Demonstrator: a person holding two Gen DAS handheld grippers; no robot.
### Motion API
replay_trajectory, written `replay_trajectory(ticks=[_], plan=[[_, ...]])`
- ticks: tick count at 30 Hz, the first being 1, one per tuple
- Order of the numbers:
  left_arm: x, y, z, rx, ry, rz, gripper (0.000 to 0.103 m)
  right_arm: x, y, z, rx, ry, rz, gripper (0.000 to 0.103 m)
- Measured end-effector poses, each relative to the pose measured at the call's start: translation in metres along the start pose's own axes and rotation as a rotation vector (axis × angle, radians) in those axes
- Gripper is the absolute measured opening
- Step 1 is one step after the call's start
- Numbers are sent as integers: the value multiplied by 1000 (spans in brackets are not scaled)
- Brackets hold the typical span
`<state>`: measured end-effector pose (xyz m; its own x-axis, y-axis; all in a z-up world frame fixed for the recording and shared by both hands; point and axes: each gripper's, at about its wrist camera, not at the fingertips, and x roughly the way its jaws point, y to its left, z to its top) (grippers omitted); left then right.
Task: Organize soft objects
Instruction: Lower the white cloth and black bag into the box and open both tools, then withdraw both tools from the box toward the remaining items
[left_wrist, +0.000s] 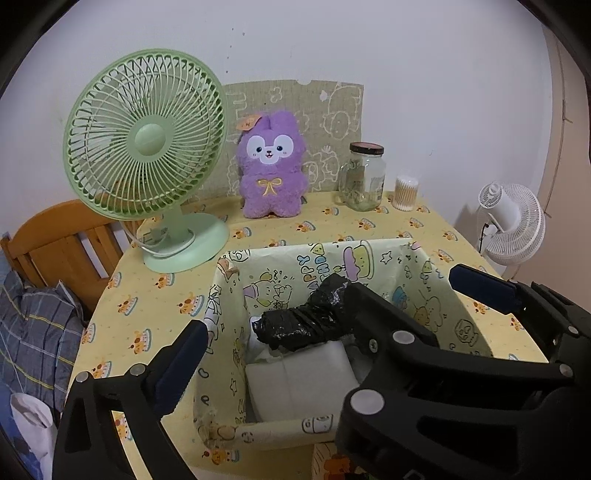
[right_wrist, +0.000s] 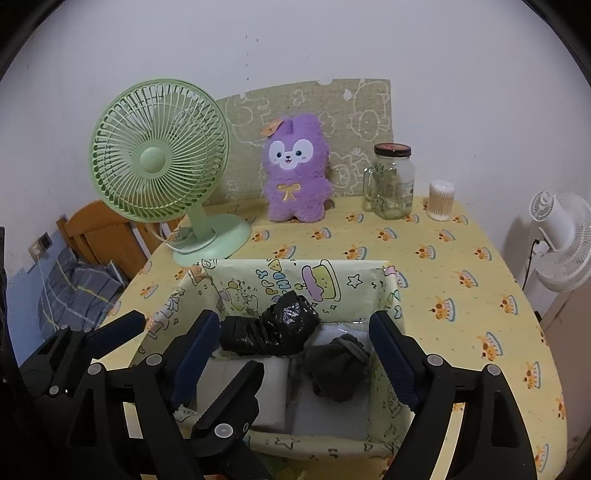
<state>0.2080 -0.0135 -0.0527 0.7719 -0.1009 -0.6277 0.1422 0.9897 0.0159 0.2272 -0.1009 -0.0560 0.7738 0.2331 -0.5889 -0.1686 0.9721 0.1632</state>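
Note:
A paper-lined box (left_wrist: 236, 432) (right_wrist: 384, 288) with a birthday print stands on the table in front of me. In it lie a black plastic-wrapped roll (left_wrist: 306, 321) (right_wrist: 273, 328), a dark grey cloth bundle (right_wrist: 338, 369) and white soft packs (left_wrist: 303, 384) (right_wrist: 328, 410). My left gripper (left_wrist: 328, 317) is open over the box and holds nothing. My right gripper (right_wrist: 299, 336) is open above the box's near side and holds nothing. A purple plush rabbit (left_wrist: 271, 166) (right_wrist: 295, 170) sits upright at the back of the table.
A green desk fan (left_wrist: 147, 147) (right_wrist: 162, 155) stands back left. A lidded glass jar (left_wrist: 364, 177) (right_wrist: 391, 181) and a tub of cotton swabs (left_wrist: 406, 188) (right_wrist: 440, 200) stand back right. A white floor fan (left_wrist: 509, 221) (right_wrist: 561, 236) is beyond the right edge, a wooden bed frame (left_wrist: 62, 243) to the left.

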Motion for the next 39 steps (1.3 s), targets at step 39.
replay_trajectory(ticks=[39], plan=[[-117, -23, -27, -11, -172, 3, 100, -130, 19, -22, -45, -162, -95, 102]])
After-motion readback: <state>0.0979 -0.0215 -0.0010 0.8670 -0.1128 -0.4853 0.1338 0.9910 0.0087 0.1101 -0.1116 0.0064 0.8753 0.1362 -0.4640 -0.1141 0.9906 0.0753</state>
